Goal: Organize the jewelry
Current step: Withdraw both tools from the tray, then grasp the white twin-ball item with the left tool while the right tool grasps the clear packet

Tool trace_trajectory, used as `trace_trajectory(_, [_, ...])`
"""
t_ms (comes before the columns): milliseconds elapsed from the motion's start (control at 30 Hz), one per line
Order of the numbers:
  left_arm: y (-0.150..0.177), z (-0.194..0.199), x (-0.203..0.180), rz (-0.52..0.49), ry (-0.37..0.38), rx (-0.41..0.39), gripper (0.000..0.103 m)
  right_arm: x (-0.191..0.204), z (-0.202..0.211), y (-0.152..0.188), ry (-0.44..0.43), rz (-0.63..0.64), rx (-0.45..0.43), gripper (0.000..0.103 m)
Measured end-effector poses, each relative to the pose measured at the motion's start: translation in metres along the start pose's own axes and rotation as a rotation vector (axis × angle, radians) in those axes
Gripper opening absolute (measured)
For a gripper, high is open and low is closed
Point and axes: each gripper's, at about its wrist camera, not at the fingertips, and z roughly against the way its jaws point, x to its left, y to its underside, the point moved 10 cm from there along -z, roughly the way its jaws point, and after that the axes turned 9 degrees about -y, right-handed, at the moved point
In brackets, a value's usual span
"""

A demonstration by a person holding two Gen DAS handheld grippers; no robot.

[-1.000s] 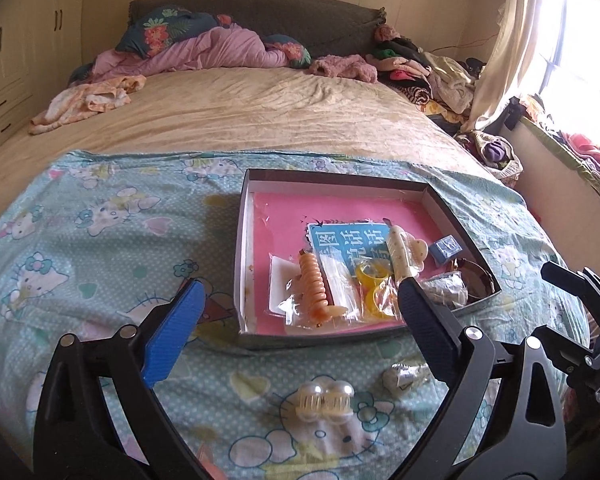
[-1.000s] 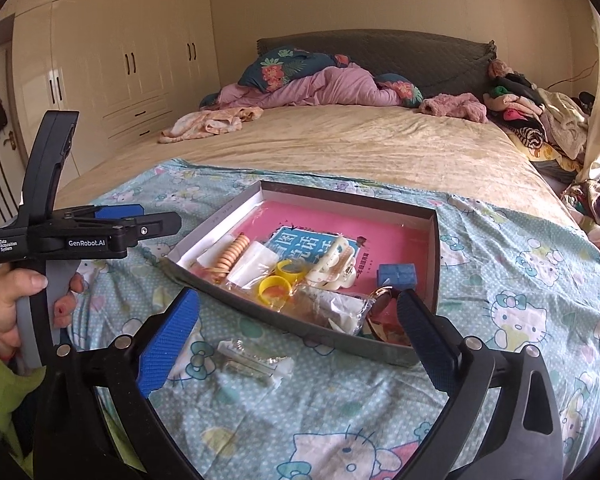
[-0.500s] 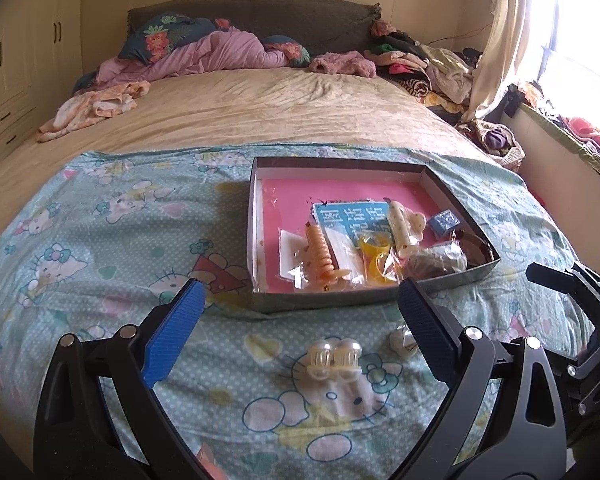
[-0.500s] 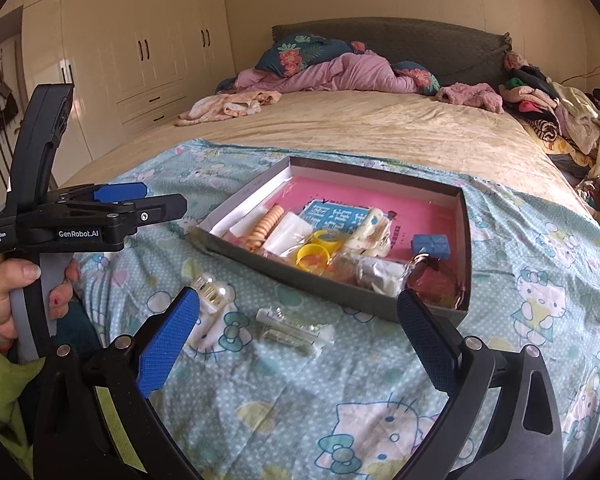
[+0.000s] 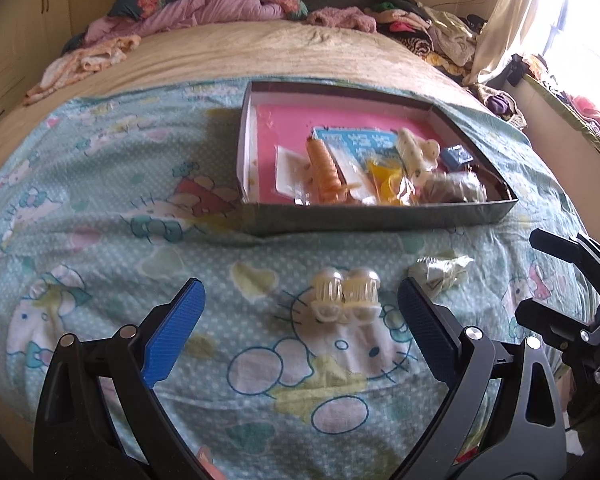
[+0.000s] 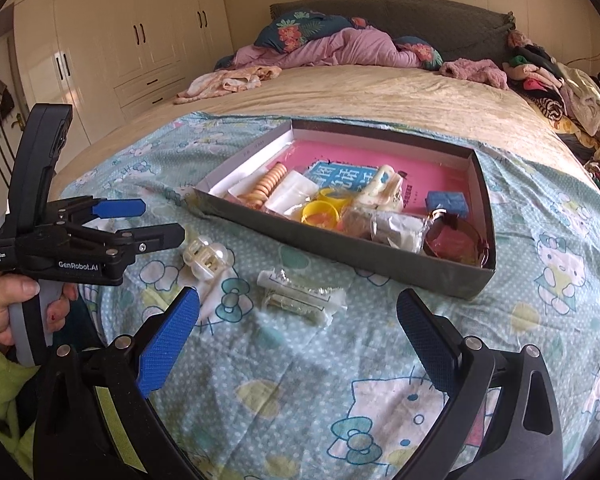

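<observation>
A shallow grey box (image 5: 380, 220) (image 6: 340, 246) with a pink floor sits on the cartoon-cat sheet, holding an orange spiral tie (image 5: 324, 168), yellow rings (image 6: 320, 212), a cream claw clip (image 6: 384, 192), a blue block (image 6: 446, 202) and wrapped pieces. In front of it lie a pearly clear hair clip (image 5: 346, 292) (image 6: 206, 258) and a clear-wrapped packet (image 5: 436, 272) (image 6: 300, 298). My left gripper (image 5: 300, 332) (image 6: 144, 220) is open just short of the pearly clip. My right gripper (image 6: 300, 338) (image 5: 540, 276) is open, close to the packet.
The sheet covers the near half of a bed (image 6: 340, 92). Crumpled bedding (image 6: 320, 48) and pillows lie at the headboard, clothes (image 6: 548, 84) are piled on the right. A wardrobe (image 6: 112, 48) stands left. A hand (image 6: 16, 308) in a green sleeve holds the left gripper.
Both grippers have drawn back and lowered toward the near sheet, so the box sits farther off. The pearly clip and the packet have come into fuller view. Both stay open.
</observation>
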Motion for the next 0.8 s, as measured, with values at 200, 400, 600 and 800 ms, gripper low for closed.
trace_trajectory(200, [0.011, -0.019, -0.012, -0.009, 0.040, 0.059, 0.090, -0.011, -0.012, 0.011, 0.008, -0.027, 0.030, 0.098])
trace_trajectory(400, [0.015, -0.033, -0.021, -0.034, 0.047, 0.076, 0.052, -0.019, -0.022, 0.015, 0.008, -0.049, 0.045, 0.098])
trace_trajectory(600, [0.010, -0.023, -0.014, 0.002, 0.070, 0.043, 0.036, -0.023, -0.040, 0.013, 0.008, -0.052, 0.055, 0.098])
trace_trajectory(800, [0.000, -0.011, -0.004, 0.027, 0.059, 0.006, 0.036, -0.019, -0.068, 0.012, -0.038, -0.099, 0.072, 0.085])
